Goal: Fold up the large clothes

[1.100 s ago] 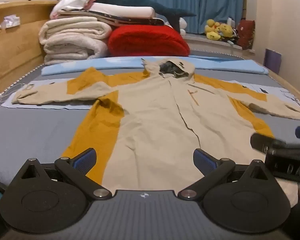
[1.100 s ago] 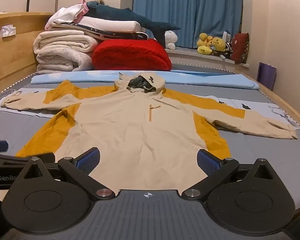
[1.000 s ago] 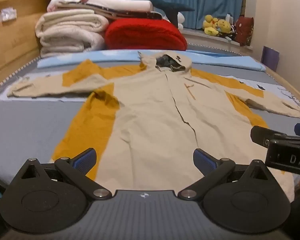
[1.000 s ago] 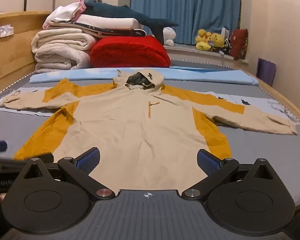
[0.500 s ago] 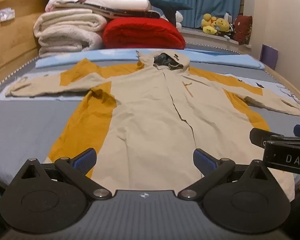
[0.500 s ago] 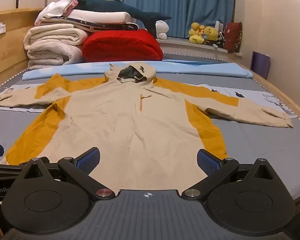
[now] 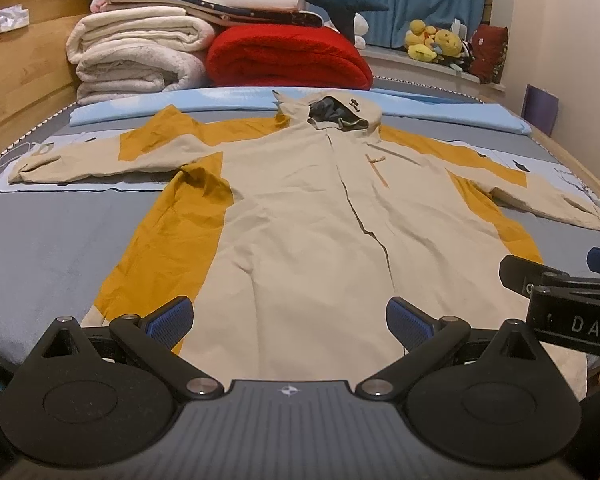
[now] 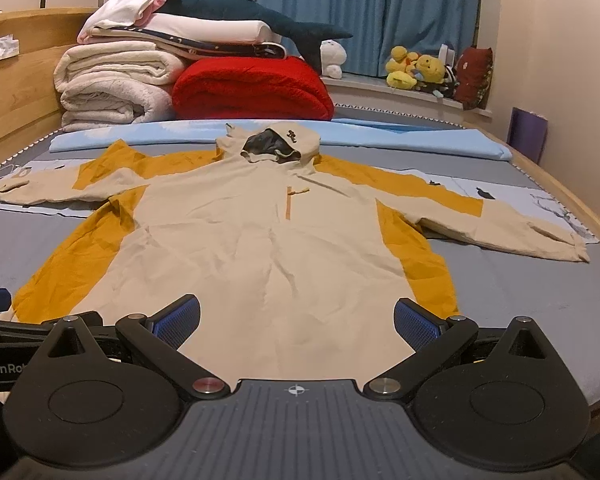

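While both sleeves reach out to either side, the beige hooded jacket with mustard-yellow side and shoulder panels [image 7: 300, 216] [image 8: 260, 240] lies flat, front up and unfolded, in the middle of the grey mattress [image 7: 48, 248] [image 8: 540, 292], its hood toward the far end and its hem nearest the cameras. A narrow orange chest strip sits just below the hood.

The left gripper [image 7: 288, 318] has its blue-padded fingers [image 7: 168, 318] spread wide, holding nothing, just at the hem; whether the pads touch the cloth is hard to judge from this low angle. The right gripper [image 8: 296, 320] is likewise spread wide and empty above the hem, and part of it shows at the right edge of the left view.

Beyond the hood lies a pale blue folded sheet [image 7: 440, 110] [image 8: 400, 136]. Behind that stand a stack of rolled cream blankets [image 7: 140, 56] [image 8: 116, 84], a red fleece bundle [image 7: 288, 60] [image 8: 252, 88] and a dark blue plush shark [image 8: 260, 12]. Yellow soft toys [image 8: 416, 68] sit on the sill before the blue curtain [image 8: 372, 8]. A wooden bed frame [image 7: 16, 68] borders the left side.
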`<state>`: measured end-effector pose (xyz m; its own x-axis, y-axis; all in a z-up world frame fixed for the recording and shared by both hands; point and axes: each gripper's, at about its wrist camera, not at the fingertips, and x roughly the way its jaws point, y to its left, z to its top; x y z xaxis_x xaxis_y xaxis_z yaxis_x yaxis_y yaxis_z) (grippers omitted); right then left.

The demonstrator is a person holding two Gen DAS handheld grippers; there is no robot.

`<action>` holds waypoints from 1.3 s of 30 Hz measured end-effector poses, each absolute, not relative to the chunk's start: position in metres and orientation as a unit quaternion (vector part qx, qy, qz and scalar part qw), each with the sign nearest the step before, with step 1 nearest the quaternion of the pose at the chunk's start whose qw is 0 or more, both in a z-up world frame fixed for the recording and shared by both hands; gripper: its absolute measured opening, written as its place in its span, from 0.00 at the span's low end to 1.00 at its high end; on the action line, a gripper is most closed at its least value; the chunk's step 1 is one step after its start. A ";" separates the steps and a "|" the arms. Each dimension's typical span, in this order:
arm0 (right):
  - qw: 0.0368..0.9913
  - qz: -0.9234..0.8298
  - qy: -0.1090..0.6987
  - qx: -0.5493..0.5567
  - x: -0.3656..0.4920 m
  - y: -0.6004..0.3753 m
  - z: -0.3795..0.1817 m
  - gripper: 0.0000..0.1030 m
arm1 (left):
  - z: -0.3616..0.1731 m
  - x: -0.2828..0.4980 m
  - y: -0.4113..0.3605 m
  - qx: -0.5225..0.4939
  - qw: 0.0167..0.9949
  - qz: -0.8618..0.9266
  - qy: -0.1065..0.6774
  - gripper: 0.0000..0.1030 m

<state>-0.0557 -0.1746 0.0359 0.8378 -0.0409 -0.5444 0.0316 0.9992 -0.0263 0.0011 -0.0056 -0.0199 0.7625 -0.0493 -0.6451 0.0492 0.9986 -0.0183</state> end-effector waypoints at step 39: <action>0.958 -0.022 0.284 -0.009 -0.056 -0.174 0.036 0.99 | -0.023 0.002 -0.007 -0.004 0.934 -0.029 0.357 0.99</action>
